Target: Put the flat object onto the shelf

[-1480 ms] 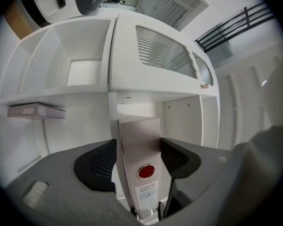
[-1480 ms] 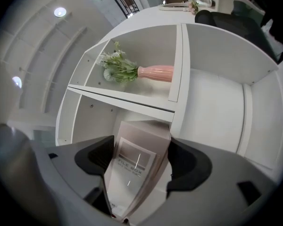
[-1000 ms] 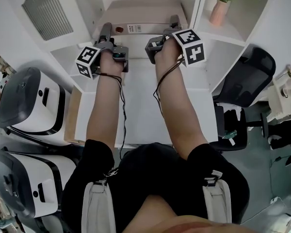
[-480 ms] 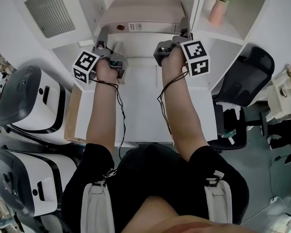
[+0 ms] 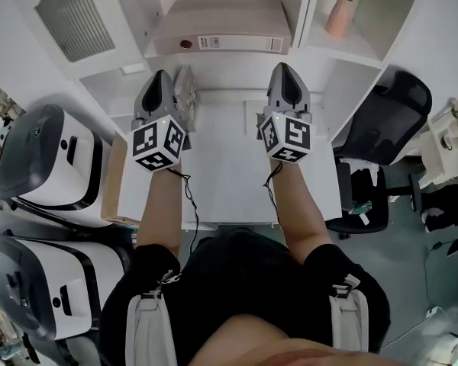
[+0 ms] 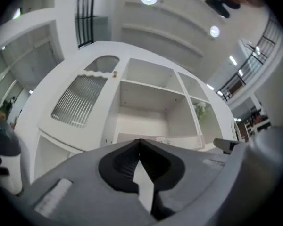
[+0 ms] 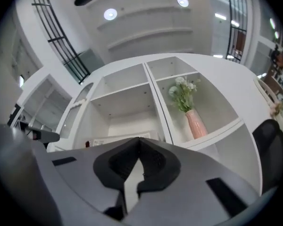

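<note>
The flat object is a beige ring binder point(image 5: 221, 17) lying flat in the middle shelf compartment, its labelled spine facing me. My left gripper point(image 5: 161, 76) and right gripper point(image 5: 284, 69) hover over the white desk point(image 5: 221, 166), a little short of the binder and touching nothing. Their jaws have just been closing, with nothing between them, and both are shut. In the left gripper view the shut left gripper point(image 6: 139, 141) points at the shelf unit, as does the right gripper point(image 7: 139, 140) in its own view. A strip of the binder's spine point(image 7: 106, 142) shows above the right jaws.
A pink vase with a green plant point(image 5: 342, 15) stands in the compartment to the right. A cabinet door with a slatted pane point(image 5: 69, 21) is at the left. Two white and black headset-like units point(image 5: 38, 158) sit left of the desk, a black office chair point(image 5: 385, 128) right.
Both grippers drew back from the binder's ends toward me and rolled so their marker cubes face up. Their jaws went from open to shut. The binder stays on the shelf.
</note>
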Motion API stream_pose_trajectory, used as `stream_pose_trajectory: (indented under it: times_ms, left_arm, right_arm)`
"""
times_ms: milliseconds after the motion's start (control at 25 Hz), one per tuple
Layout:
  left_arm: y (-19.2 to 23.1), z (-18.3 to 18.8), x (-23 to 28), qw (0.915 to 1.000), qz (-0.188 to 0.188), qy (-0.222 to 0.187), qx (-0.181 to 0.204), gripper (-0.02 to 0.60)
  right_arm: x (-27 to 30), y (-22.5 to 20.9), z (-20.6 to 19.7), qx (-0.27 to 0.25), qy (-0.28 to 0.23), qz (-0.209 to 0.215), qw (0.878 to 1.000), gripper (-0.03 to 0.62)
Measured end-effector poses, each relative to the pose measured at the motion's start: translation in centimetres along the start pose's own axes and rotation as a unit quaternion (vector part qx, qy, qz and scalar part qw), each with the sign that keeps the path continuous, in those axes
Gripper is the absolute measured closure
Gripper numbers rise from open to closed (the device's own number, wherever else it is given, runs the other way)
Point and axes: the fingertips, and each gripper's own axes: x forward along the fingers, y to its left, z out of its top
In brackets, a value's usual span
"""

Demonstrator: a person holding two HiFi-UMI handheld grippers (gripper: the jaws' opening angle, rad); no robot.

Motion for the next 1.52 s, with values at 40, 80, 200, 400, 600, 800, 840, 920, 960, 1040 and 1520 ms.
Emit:
stream_pose_trajectory:
  times_ms: [40, 80, 200, 400, 600, 800, 840, 920, 960, 1040, 1520]
  left_arm:
    - [-0.5, -0.2, -0.6, 0.9996, -0.006, -0.001, 0.026, 0.563]
    - [-1.0, -0.6, -1.1, 0.999, -0.011, 0.002, 0.043, 0.563]
    - [-2.0, -2.8, -2.9, 0.9977, -0.027, 0.026, 0.057, 0.565]
    - [-3.0, -8.4, -5.3, 0.9944, -0.045, 0.089, 0.035, 0.565]
    - [-3.4, -14.2, -8.0, 0.9864, -0.05, 0.156, 0.015, 0.565]
    - [-4.4, -16.2, -9.5, 0.9823, -0.054, 0.179, 0.008, 0.565]
    - [-4.4, -16.2, -9.6, 0.9822, -0.053, 0.18, 0.006, 0.565]
    - [-4.2, -15.9, -9.5, 0.9825, -0.049, 0.179, 0.005, 0.565]
    - [-4.1, -15.8, -9.5, 0.9825, -0.048, 0.18, 0.008, 0.565]
    - [-3.9, -15.6, -9.5, 0.982, -0.045, 0.183, 0.014, 0.565]
    - [-5.0, -14.3, -9.5, 0.9838, -0.053, 0.171, 0.017, 0.565]
  right_arm:
    - [-0.7, 0.4, -0.3, -0.013, 0.003, 0.01, 1.0, 0.594]
    - [-1.3, 0.6, -0.6, -0.022, 0.007, 0.017, 1.0, 0.594]
    - [-3.6, 1.1, -2.6, -0.038, 0.035, 0.027, 0.998, 0.594]
    - [-7.1, 1.8, -7.8, -0.026, 0.1, 0.048, 0.993, 0.594]
    - [-9.8, 1.5, -11.4, 0.004, 0.146, 0.052, 0.988, 0.594]
    - [-10.8, 0.7, -13.0, 0.008, 0.17, 0.047, 0.984, 0.594]
    - [-10.9, 0.6, -13.1, 0.009, 0.172, 0.047, 0.984, 0.594]
    - [-10.9, 0.4, -13.1, 0.013, 0.174, 0.044, 0.984, 0.594]
    - [-10.9, 0.3, -13.0, 0.016, 0.174, 0.041, 0.984, 0.594]
    - [-10.9, 0.2, -12.7, 0.004, 0.173, 0.039, 0.984, 0.594]
    - [-11.1, 0.3, -11.7, -0.01, 0.164, 0.041, 0.986, 0.594]
